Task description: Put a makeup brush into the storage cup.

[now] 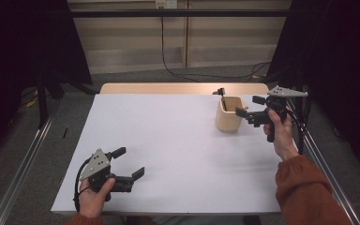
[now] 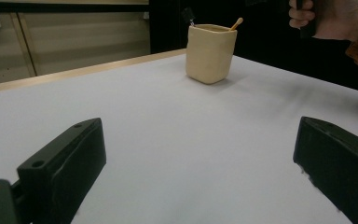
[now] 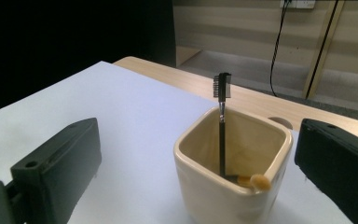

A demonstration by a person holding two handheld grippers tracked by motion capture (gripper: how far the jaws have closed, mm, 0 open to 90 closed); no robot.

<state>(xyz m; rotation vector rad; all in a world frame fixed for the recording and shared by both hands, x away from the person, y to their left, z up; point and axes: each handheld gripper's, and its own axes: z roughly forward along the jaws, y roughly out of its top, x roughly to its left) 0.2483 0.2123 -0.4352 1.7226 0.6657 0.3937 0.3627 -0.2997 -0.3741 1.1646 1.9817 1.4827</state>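
Observation:
A cream square cup [image 1: 228, 114] [image 2: 210, 52] [image 3: 233, 172] stands upright at the far right of the white table [image 1: 168, 150]. A thin black brush [image 3: 222, 121] [image 1: 221, 93] stands in it, comb head up, and a small wooden stick [image 3: 256, 180] [image 2: 236, 23] leans on its rim. My right gripper [image 1: 251, 107] [image 3: 200, 177] hovers just right of the cup, open, jaws either side of it without touching. My left gripper [image 1: 129, 161] [image 2: 200, 172] is open near the front left, with nothing between its jaws.
Beyond the white sheet the wooden table edge [image 1: 183, 88] shows. Metal rails [image 1: 23, 159] run along both sides. A black cable [image 1: 168, 56] trails down the back wall. White table surface stretches between the two grippers.

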